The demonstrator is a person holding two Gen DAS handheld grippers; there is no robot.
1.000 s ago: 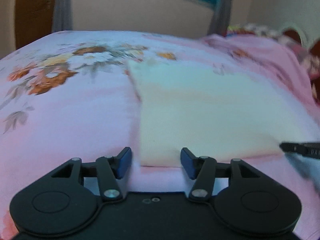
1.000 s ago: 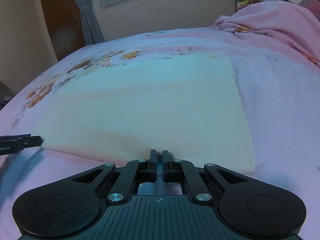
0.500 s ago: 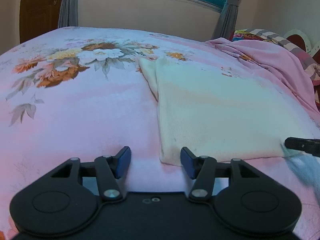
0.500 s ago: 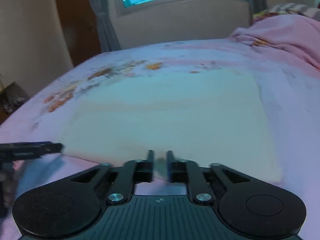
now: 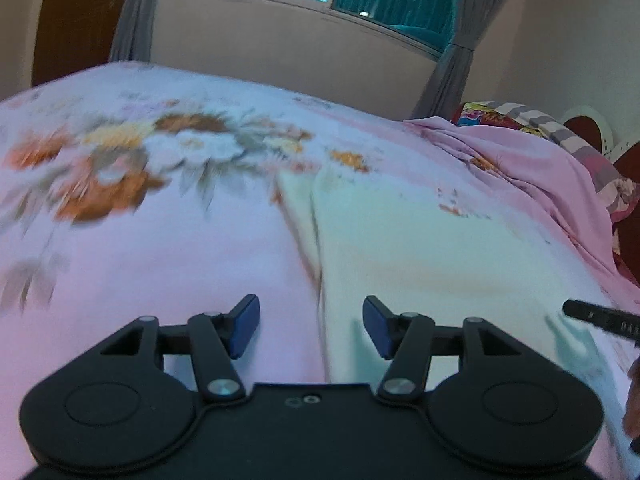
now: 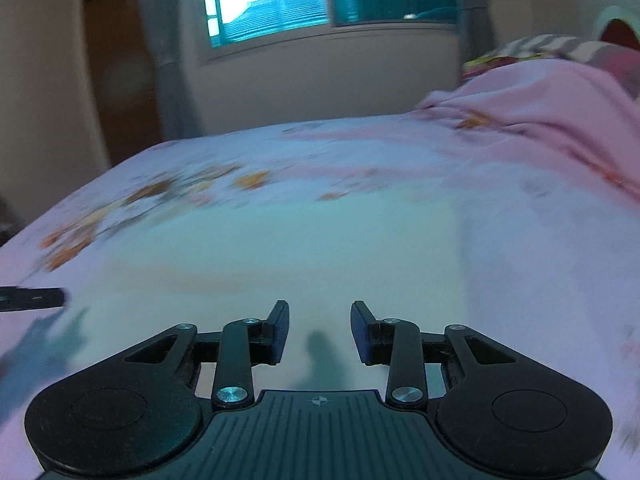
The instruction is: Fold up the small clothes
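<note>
Cream folded garment (image 5: 420, 256) lies flat on the bed (image 5: 160, 264), over the pink floral sheet, right of the flower print. A fold looks just finished; this reads as the release and pull-back.

Left hand-held gripper (image 5: 311, 330): jaws moderately wide, nothing between them, hovering over the garment's near left edge.

Right hand-held gripper (image 6: 320, 332): jaws opening, no cloth between the pads, above the garment's near edge.

Next move, as a judgement: regrip an edge or corner for a further fold, or smooth the piece. Both pads need to close on cloth alone, not sheet.

Versus a second ago: right jaws were pinched together, now parted. Both views show more wall and window, so the cameras have lifted and tipped up. The garment sits further right in the left view.
</note>
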